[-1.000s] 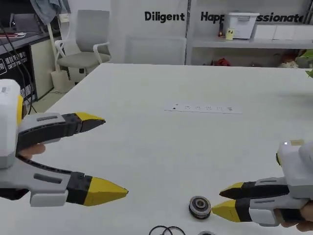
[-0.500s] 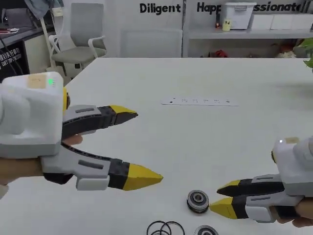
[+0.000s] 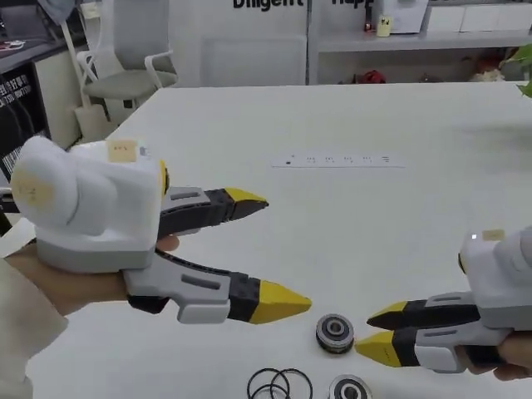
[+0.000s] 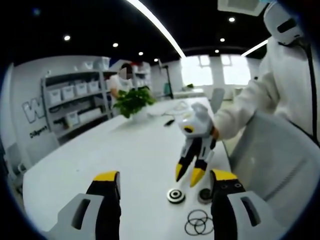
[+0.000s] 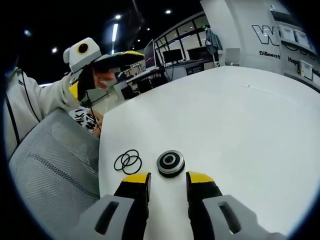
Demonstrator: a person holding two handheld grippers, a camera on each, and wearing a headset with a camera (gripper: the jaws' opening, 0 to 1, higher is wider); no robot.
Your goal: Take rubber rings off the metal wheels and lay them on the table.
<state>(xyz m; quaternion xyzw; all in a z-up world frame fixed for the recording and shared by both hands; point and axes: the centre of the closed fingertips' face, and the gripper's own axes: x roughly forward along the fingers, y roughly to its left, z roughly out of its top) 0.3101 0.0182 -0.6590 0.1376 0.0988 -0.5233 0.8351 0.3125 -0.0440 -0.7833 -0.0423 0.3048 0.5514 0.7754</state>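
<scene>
Left claw [image 3: 288, 253] and right claw [image 3: 364, 331]: white housings, grey-and-black jaws ending in yellow points. A pale sticker [image 3: 122, 150] tops each housing. A cream-white sleeve [image 3: 21, 332] lies behind the left claw.

L tongs [image 3: 288, 252] wide open, raised; R tongs [image 3: 364, 331] low, jaws narrowly apart, empty.

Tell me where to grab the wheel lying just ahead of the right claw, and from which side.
Grip the wheel across its round outer edge, one tip on each side, probably coming in low from the right with the right claw, which points straight at it. The wheel lies flat on the table, so only its edge offers a pinch.
</scene>
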